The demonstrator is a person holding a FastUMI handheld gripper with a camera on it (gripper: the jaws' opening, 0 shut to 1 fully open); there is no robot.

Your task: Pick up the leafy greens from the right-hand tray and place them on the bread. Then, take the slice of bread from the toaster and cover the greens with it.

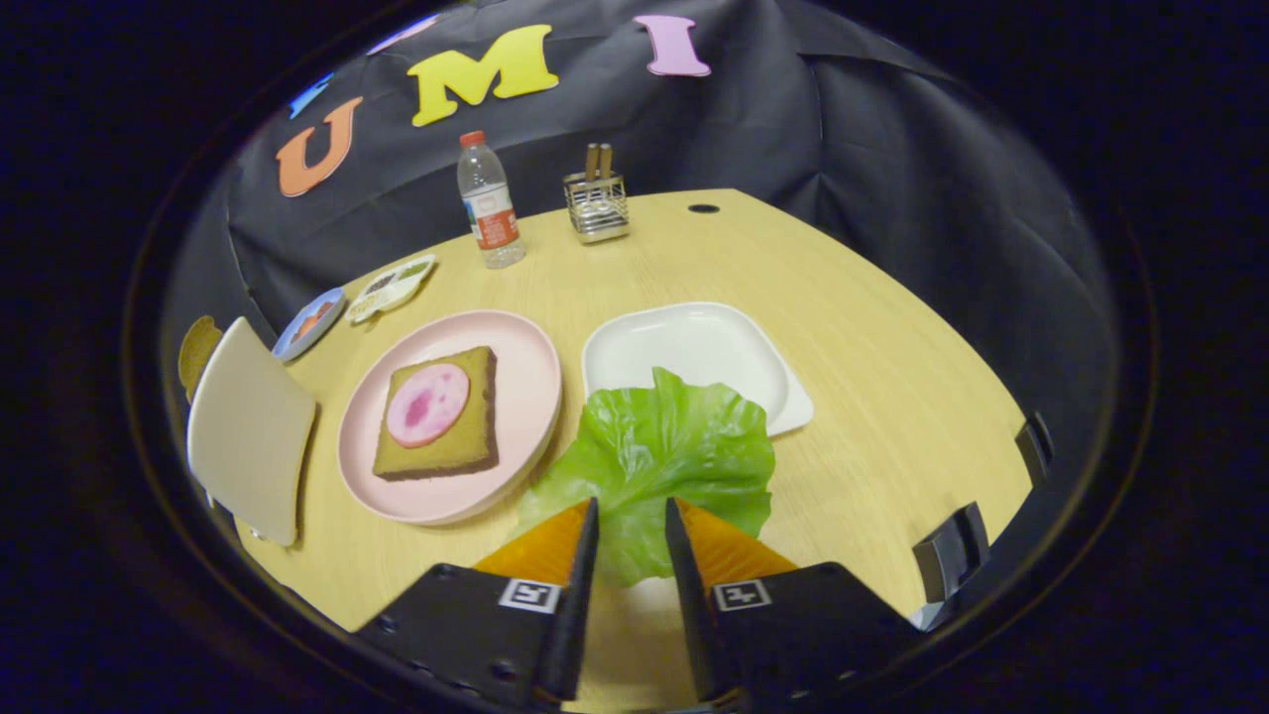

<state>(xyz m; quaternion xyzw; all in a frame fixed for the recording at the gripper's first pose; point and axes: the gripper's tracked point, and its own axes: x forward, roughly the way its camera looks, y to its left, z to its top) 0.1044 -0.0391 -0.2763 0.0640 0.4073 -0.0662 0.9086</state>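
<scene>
My gripper point(633, 514) is shut on the green leafy lettuce point(659, 446), whose near edge is pinched between the two fingers. The leaf spreads out ahead of the fingers, over the near corner of the white tray point(694, 347), which is otherwise bare. To the left of the leaf lies a pink plate point(525, 397) with a brown slice of bread point(466, 446) on it, topped by a round pink slice of ham point(426, 404). Further left stands the cream toaster point(248, 431), with a brownish slice of bread point(196, 352) poking out behind it.
At the back of the wooden table stand a water bottle point(489, 203) and a wire utensil holder point(596, 203). Two small dishes point(309, 322) point(394, 285) lie behind the pink plate. Black clamps point(952, 550) sit on the table's right edge.
</scene>
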